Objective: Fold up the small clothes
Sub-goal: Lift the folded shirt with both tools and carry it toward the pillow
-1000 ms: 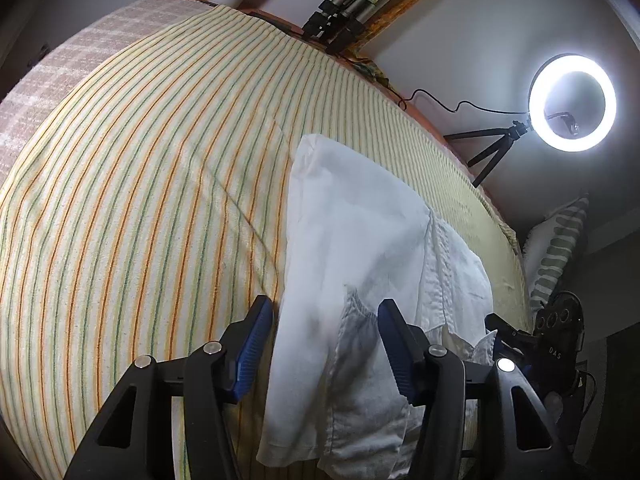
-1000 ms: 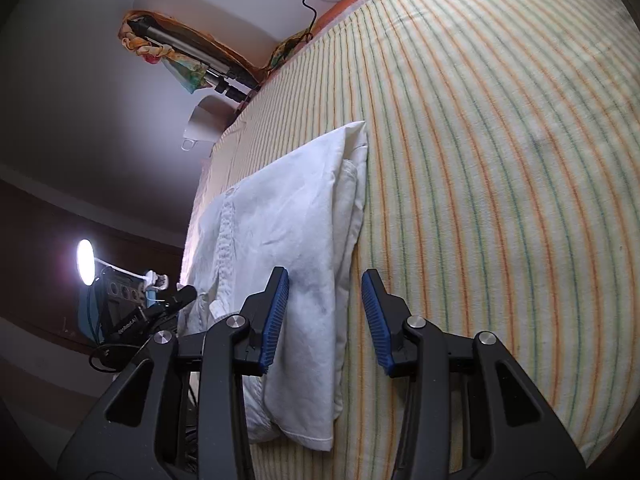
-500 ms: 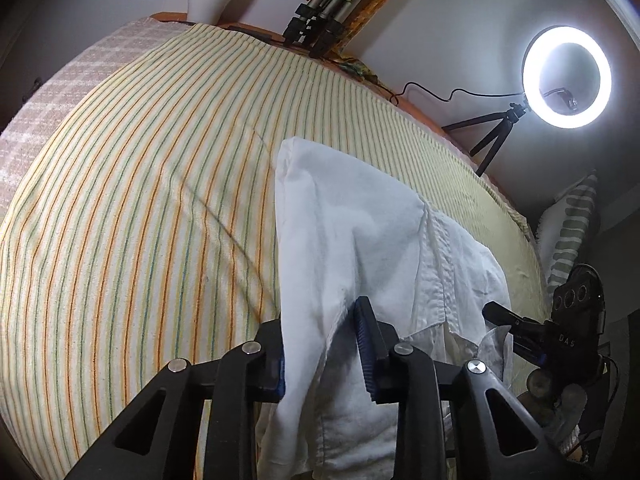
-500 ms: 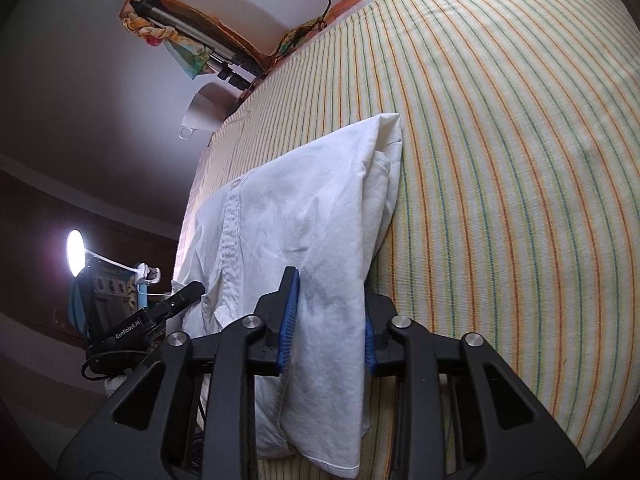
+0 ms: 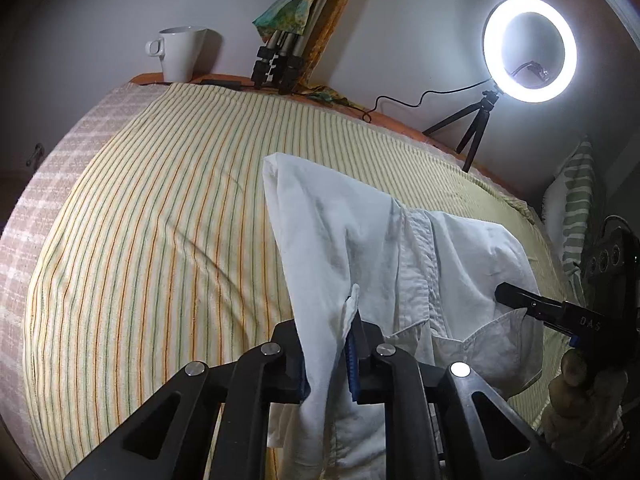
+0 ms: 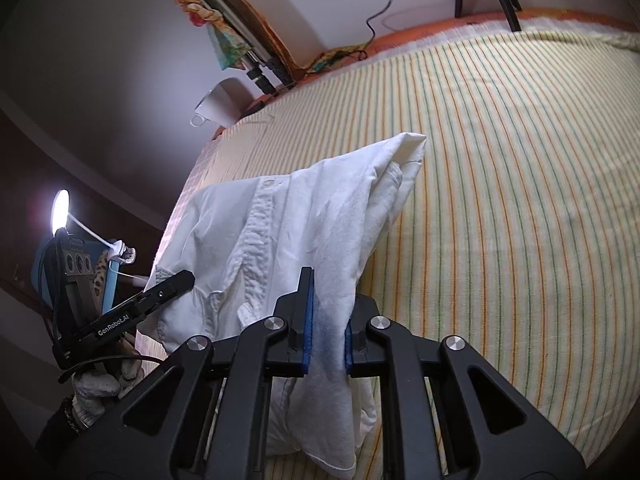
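Now both grippers are closing on the white shirt's [image 5: 360, 240] near edge, left gripper [image 5: 328, 354] at its left corner, right gripper [image 6: 326, 320] at its right, the shirt's long axis running away across the striped bedspread [image 5: 160, 220].

A lit ring light [image 5: 530, 49] ahead and to the right of the left tool glares white, blowing out its own rim. The room around it is dim, and the corners fall to black. Fisheye distortion bulges the striped bedcover [image 5: 140, 240] into a dome. The near fabric is sharp, with soft shadows in the creases.
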Demonstrator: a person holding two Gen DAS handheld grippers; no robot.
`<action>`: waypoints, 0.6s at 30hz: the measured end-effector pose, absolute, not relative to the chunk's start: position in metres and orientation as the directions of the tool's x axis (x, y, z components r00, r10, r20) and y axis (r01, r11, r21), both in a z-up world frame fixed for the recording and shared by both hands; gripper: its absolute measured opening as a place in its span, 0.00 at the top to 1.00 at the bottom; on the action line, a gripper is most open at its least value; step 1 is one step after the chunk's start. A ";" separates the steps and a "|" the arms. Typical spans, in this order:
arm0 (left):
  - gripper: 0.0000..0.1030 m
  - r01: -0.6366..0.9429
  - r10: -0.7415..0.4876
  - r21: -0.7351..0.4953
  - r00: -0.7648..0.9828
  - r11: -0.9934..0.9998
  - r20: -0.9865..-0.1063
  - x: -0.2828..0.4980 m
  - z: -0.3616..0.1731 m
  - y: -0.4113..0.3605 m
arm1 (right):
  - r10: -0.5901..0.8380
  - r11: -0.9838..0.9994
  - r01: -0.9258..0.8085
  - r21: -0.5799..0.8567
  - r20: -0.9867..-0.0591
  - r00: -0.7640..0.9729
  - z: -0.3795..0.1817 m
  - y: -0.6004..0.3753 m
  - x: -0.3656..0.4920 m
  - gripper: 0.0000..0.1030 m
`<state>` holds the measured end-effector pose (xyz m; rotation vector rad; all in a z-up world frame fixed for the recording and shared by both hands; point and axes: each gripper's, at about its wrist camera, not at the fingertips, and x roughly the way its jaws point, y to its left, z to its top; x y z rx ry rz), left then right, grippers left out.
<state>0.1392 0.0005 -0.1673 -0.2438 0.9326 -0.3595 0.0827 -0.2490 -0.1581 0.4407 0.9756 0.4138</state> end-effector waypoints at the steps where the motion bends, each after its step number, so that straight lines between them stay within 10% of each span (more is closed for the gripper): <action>1: 0.89 0.206 -0.404 -0.351 0.547 0.914 -0.733 0.137 -0.165 -0.003 | 0.517 0.840 -0.145 0.522 -0.692 0.504 -0.154 -0.248 0.082 0.88; 18: 0.91 0.401 -0.465 -0.254 0.616 0.880 -0.636 0.117 -0.111 -0.090 | 0.455 0.882 -0.216 0.419 -0.638 0.622 -0.092 -0.281 0.057 0.89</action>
